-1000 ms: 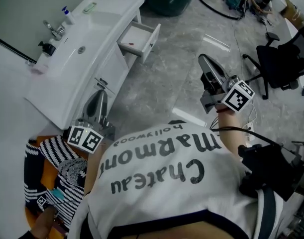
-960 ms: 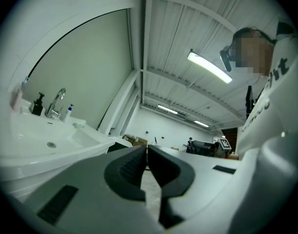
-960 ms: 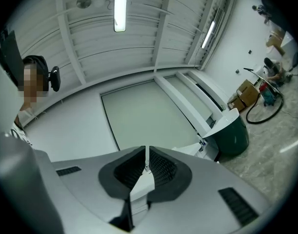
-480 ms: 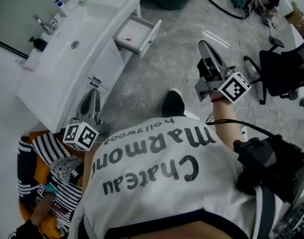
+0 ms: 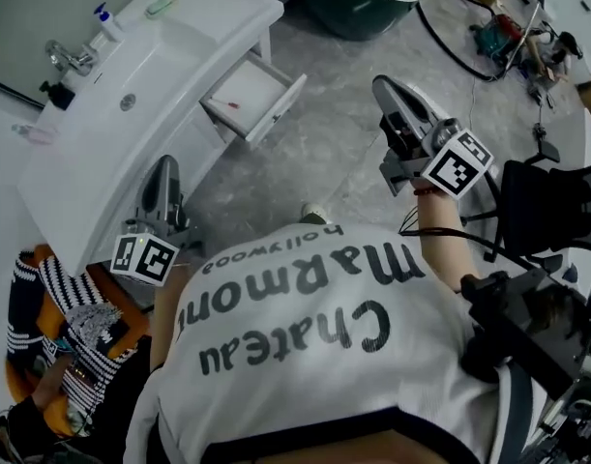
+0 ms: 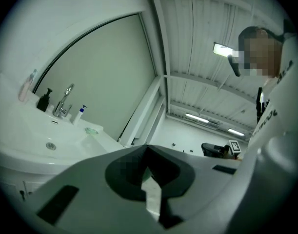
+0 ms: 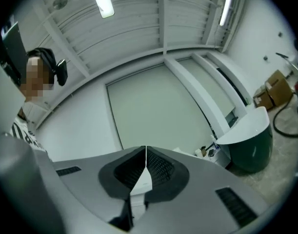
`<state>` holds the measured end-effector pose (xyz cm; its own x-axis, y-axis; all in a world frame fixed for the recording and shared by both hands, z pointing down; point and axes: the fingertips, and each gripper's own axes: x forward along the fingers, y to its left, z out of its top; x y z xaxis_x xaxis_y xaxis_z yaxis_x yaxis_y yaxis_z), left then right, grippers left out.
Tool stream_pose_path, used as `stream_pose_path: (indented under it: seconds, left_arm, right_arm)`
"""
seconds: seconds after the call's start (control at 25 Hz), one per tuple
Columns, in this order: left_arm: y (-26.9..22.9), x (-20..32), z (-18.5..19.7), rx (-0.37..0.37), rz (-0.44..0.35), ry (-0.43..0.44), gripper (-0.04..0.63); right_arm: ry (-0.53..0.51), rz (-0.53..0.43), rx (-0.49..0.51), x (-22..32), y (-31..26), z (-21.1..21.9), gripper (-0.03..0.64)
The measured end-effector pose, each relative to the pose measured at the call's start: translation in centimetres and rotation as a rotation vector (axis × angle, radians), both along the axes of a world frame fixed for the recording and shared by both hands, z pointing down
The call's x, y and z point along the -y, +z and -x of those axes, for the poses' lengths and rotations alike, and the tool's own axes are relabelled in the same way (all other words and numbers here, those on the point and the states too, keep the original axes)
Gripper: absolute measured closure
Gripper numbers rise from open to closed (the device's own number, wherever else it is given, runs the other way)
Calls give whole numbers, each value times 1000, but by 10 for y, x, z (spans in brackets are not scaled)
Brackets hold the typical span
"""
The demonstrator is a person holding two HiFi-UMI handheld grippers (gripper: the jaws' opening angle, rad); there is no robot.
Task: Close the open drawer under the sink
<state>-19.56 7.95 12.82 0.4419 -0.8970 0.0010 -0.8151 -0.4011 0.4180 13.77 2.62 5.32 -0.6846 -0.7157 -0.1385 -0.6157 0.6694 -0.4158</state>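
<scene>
The drawer [image 5: 245, 104] juts open from under the sink [image 5: 131, 75], its front panel turned toward the right gripper [image 5: 382, 87], fingers pressed together, which looks better placed than the left gripper [image 5: 165, 167], fingers likewise together, beside the cabinet.
</scene>
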Motion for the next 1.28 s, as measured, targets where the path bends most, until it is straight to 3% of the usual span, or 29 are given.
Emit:
stream_pose_path:
  seconds: [0.12, 0.24, 0.6, 0.76, 0.88, 1.0, 1.12, 1.2, 1.28]
  left_arm:
    - [-6, 17, -29, -3, -25, -12, 588]
    - [-7, 9, -37, -1, -62, -20, 588]
    - [-16, 16, -58, 39, -82, -160, 588]
    - [-7, -5, -63, -8, -60, -159, 588]
    - [9, -13, -57, -48, -48, -193, 588]
    - [26, -12, -46, -47, -21, -222, 588]
    - [41, -13, -58, -23, 33, -183, 588]
    - [56, -5, -72, -16, 71, -121, 588]
    - [76, 12, -78, 1, 85, -72, 588]
  right_arm:
    - [-76, -53, -177, 17, -2, 2, 603]
    - [-120, -103, -262, 20, 5, 16, 603]
    - [-364, -141, -214, 86, 8, 52, 603]
    - [-457, -138, -188, 84, 18, 74, 603]
    - [-529, -77, -195, 92, 50, 102, 603]
    - [-561, -52, -209, 93, 77, 130, 603]
    - [-545, -54, -263, 79, 96, 134, 596]
    - [-543, 1, -310, 73, 125, 131, 520]
    - [-547, 61, -342, 77, 158, 131, 499]
